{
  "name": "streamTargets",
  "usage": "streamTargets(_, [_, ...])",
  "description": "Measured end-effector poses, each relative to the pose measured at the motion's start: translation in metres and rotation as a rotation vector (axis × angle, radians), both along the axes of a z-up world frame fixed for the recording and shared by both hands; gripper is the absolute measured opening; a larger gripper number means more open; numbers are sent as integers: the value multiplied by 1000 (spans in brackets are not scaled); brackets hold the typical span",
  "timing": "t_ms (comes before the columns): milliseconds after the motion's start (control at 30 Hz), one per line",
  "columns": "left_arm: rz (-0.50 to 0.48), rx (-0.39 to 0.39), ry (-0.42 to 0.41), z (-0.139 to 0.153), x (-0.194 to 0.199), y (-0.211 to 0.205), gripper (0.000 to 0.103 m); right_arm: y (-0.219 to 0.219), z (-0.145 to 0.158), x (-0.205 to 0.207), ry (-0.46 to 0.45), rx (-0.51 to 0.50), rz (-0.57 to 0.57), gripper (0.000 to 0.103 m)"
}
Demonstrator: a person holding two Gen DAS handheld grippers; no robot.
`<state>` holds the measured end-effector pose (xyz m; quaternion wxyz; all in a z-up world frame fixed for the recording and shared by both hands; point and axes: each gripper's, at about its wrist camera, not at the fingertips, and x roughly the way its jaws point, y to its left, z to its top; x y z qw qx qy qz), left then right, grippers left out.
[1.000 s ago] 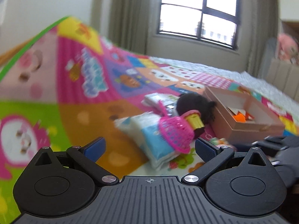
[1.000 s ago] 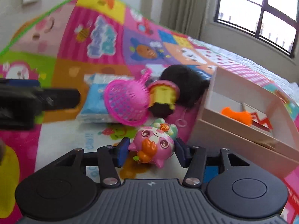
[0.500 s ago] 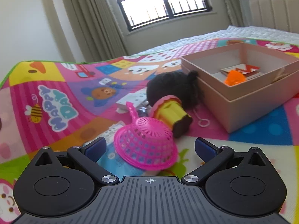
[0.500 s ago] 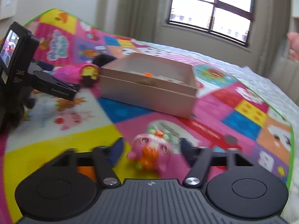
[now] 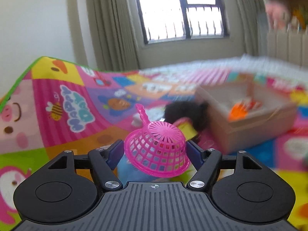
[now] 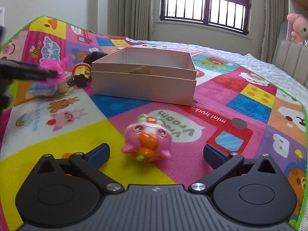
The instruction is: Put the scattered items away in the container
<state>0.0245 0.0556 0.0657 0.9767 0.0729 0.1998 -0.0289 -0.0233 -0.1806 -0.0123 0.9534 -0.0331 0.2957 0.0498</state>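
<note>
Left claw (image 5: 155, 150): jaws closing around the upturned pink basket (image 5: 156, 151), which sits between the blue pads. That view is motion-blurred, so whether the pads already press on the mesh is hard to say; they look just beside its rim, not yet biting. Half a second ago the jaws stood at full spread with the basket ahead of them; now the claw has come in over it. The basket rests partly on a blue packet (image 5: 129, 170), with a black-haired doll (image 6: 81, 71) just behind, near the left wall of the box (image 6: 143, 85).

Right claw (image 6: 156, 152): spread wide and opening, nothing pinched. The pink toy (image 6: 147, 140) lies free on the play mat (image 6: 250, 105) between the jaws and touches neither pad. A second ago this claw was closed on the toy beside the clutter; since then it has carried it across and let it go in front of the box's near wall, not inside.

Meaning for the task: the toy has only been moved, not tidied, and needs another pick. The box holds an orange item (image 5: 238, 111) near its far side. Basket, packet and doll remain outside. The basket looks like the next thing to go in, once gripped.
</note>
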Motion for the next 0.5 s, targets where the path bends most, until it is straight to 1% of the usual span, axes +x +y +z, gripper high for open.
streamTargets(67, [-98,-35,-13,13,-21,-9,76,0,0,1,8,5,4,103])
streamTargets(133, [-241,-38,7,18,-39,-22,76,0,0,2,11,6,4,103])
streamTargets(200, [-377,-59,73,13,-49,-34,76,0,0,1,7,5,3,103])
streamTargets(267, [-459,-73,145,3,-53,-42,76,0,-1,1,5,8,3,103])
streamTargets(333, [-495,-45,193,-10,-55,-48,77,-1,-1,0,6,12,2,103])
streamTargets(367, [-504,-20,219,-16,-54,-50,80,-1,0,0,7,12,2,103])
streamTargets(400, [-511,4,248,-21,-53,-51,87,-1,0,0,8,10,2,103])
streamTargets(467, [-521,38,298,-31,-53,-50,95,0,0,0,10,4,1,103])
streamTargets(500, [-521,56,313,-35,-54,-48,95,1,0,0,10,1,1,103])
